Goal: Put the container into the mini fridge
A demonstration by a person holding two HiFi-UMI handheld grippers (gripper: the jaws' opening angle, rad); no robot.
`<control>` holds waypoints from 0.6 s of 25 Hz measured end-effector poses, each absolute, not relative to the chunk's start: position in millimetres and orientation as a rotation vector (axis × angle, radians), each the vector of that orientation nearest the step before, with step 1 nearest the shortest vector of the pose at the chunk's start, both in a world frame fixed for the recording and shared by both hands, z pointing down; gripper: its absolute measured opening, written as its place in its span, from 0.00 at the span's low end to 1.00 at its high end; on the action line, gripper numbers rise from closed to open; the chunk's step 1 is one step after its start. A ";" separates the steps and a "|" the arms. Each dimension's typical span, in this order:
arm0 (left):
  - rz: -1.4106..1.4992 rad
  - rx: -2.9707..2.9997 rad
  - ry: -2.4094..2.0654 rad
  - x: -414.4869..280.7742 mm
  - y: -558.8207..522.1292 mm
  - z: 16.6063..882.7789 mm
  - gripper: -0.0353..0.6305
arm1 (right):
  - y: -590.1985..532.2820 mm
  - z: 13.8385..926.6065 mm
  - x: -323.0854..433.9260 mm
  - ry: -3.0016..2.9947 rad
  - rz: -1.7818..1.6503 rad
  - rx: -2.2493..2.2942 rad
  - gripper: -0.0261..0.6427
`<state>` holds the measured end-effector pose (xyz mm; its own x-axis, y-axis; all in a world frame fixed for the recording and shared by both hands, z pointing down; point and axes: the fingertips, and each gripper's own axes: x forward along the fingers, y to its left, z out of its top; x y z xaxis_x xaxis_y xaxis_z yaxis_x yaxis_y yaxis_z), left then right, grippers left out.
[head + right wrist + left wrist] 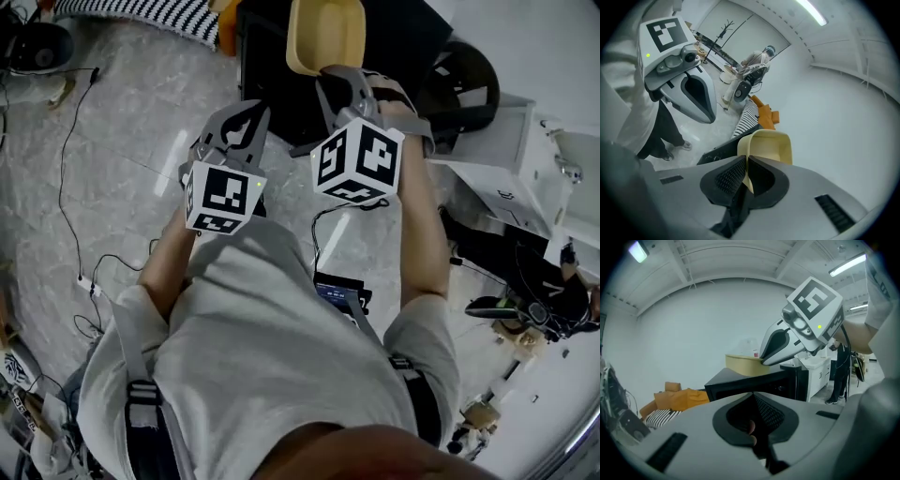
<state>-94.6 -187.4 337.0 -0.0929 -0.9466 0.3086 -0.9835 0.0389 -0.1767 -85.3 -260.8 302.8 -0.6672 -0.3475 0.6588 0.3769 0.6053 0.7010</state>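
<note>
Right claw [745, 163] is found clamped, nearly closed, on one thin wall of the container [771, 145], at the rim. Left claw [753, 399] is found closed, with nothing gripped. The container is held out ahead of the person, above the black fridge [272, 94]. Whether it touches the top cannot be told. It has not been put inside.

Risks noted:
- The whole container is carried by one pinch at its edge, and most of its body hangs beyond the pads. A slip, or a swing about the pinch, is judged likely if it is jolted or tipped.
- The far rim could be struck against the fridge's edge during lowering, and the container levered out of the grip.
- Whether the fridge door is open cannot be told from any view. If shut, it would have to be opened by the left claw.
- Cables [62, 187] are laid across the floor [141, 112] near the person, so a snag is possible.

Contents: the container's inside, so far as it is shown, is seen bare. Its nearest corner is hidden behind the pads. The fridge's inside is not seen.
</note>
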 end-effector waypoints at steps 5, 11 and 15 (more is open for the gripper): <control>0.501 1.936 -2.188 -98.4 -199.5 342.3 0.07 | -271.1 304.3 -63.2 -2.031 -1.087 -0.004 0.10; 0.475 1.902 -2.188 -103.6 -204.9 355.5 0.07 | -259.1 309.7 -39.2 -2.058 -1.072 0.051 0.10; 0.451 1.942 -2.237 -135.5 -202.5 355.5 0.07 | -244.4 318.4 -60.1 -2.067 -1.048 0.116 0.10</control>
